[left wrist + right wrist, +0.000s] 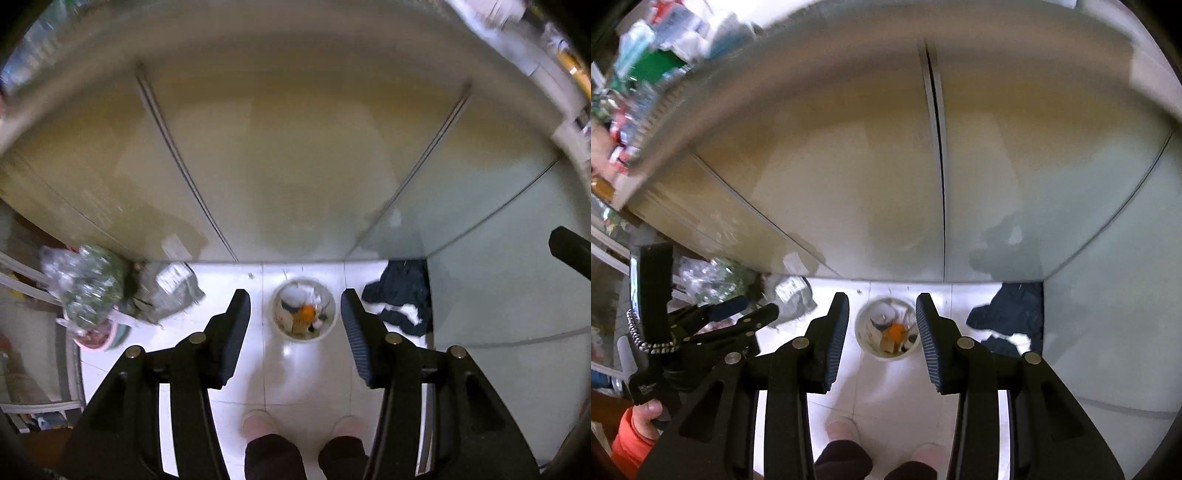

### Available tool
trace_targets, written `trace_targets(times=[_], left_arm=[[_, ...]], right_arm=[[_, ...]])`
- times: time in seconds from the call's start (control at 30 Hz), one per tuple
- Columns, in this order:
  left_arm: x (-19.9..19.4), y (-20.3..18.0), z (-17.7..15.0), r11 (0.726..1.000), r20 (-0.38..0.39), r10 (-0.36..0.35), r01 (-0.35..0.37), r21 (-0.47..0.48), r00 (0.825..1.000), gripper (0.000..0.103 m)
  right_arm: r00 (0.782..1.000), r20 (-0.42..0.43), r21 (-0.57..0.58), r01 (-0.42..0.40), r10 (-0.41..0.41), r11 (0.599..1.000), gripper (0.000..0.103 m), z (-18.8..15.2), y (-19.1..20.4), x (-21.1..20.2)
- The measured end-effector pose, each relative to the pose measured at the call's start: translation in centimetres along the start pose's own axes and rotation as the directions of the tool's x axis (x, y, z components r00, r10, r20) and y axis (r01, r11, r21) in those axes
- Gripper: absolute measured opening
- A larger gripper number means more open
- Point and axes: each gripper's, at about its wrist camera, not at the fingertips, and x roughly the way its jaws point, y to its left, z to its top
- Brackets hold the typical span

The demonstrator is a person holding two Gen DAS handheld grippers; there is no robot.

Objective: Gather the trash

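I am holding my left claw (295,332) and right claw (882,332) wide and empty. Beyond my slippers (258,422), the trash bin (304,310) is sitting between the fingers; dark clothes (400,295) are lying right, bags (88,284) left, cabinet doors (288,166) behind.

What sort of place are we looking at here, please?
Probably a home kitchen or utility corner: a tall multi-door refrigerator, a white tiled floor, and a small waste bin with dark clothing dropped beside it.

Left gripper (295,325): fingers spread wide, nothing between them.
Right gripper (882,328): fingers spread wide, nothing between them, pointing down.
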Motion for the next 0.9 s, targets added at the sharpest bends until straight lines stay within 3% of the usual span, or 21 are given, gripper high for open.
trace_targets(times=[0.13, 0.23, 0.3, 0.47, 0.57, 0.63, 0.7, 0.77, 0.9], left_arm=[[-10.5, -0.7, 0.7, 1.0, 0.12, -0.01, 0.012, -0.016, 0.993, 0.05], [-18.7, -1.1, 0.6, 0.999, 0.23, -0.029, 0.035, -0.02, 0.973, 0.053], [-24.1, -1.2, 0.2, 0.998, 0.315, -0.05, 0.059, -0.018, 0.948, 0.057], [-35.7, -1.5, -2.0, 0.996, 0.503, -0.087, 0.084, 0.028, 0.86, 0.067], [-40.3, -1.1, -3.7, 0.994, 0.573, -0.11, 0.091, 0.062, 0.812, 0.074], [-42.8, -0.7, -5.0, 0.992, 0.607, -0.129, 0.099, 0.083, 0.784, 0.086], [-45.1, -0.2, -6.6, 0.988, 0.634, -0.152, 0.112, 0.103, 0.758, 0.092], [-46.7, 0.4, -8.0, 0.985, 0.638, -0.173, 0.118, 0.127, 0.75, 0.092], [-49.1, 1.6, -10.6, 0.985, 0.643, -0.168, 0.109, 0.131, 0.747, 0.102]], right_arm=[[0.995, 0.102, -0.045, -0.006, 0.011, 0.999, 0.035, 1.8, 1.5, -8.5], [0.98, 0.196, -0.08, -0.016, 0.031, 0.997, 0.035, 2.7, 2.9, -16.0], [0.965, 0.26, -0.103, -0.017, 0.044, 0.995, 0.035, 2.8, 3.6, -20.2], [0.907, 0.414, -0.163, -0.012, 0.08, 0.987, 0.035, 1.7, 6.5, -29.4], [0.871, 0.48, -0.189, -0.011, 0.102, 0.982, 0.034, 0.5, 8.4, -32.9], [0.845, 0.523, -0.206, -0.001, 0.111, 0.979, 0.035, -0.9, 10.0, -35.3], [0.823, 0.558, -0.212, 0.021, 0.104, 0.977, 0.043, -2.0, 11.3, -36.8], [0.797, 0.597, -0.208, 0.045, 0.09, 0.977, 0.053, -3.7, 12.8, -38.7], [0.773, 0.628, -0.189, 0.041, 0.089, 0.981, 0.068, -6.0, 14.6, -40.5]])
